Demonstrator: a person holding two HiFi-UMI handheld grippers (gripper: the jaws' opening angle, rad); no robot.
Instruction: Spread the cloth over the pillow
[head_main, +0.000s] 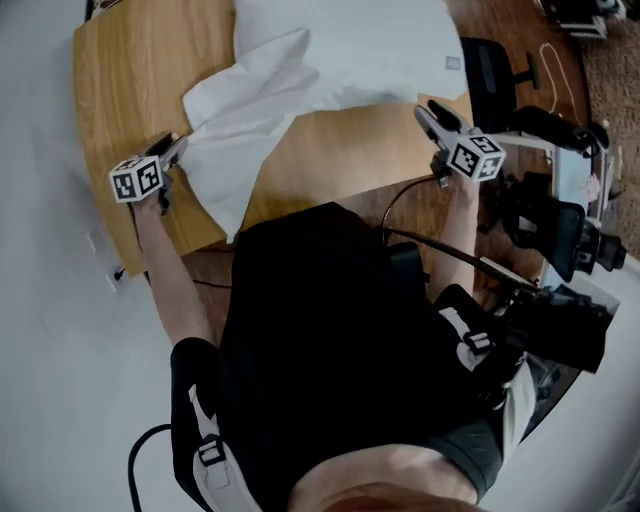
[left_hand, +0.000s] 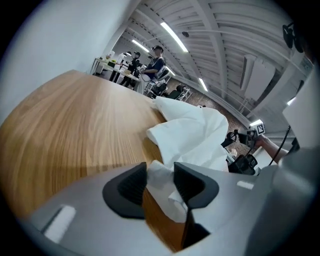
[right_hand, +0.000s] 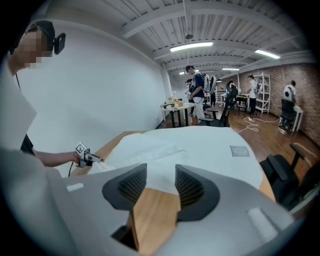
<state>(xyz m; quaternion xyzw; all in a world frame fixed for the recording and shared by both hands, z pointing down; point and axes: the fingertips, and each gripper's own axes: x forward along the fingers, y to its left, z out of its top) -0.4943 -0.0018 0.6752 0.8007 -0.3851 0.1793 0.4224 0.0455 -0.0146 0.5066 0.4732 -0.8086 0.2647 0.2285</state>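
My left gripper has its jaws apart with the near corner of the cloth lying loose between them, not pinched as far as I can judge. From there the cloth runs long and crumpled across the table, up and to the right onto the near edge of the pillow at the far side. My right gripper stands with jaws apart and empty over bare wood, the cloth's other end just ahead and to its left, so the left is nearer for the first pinch.
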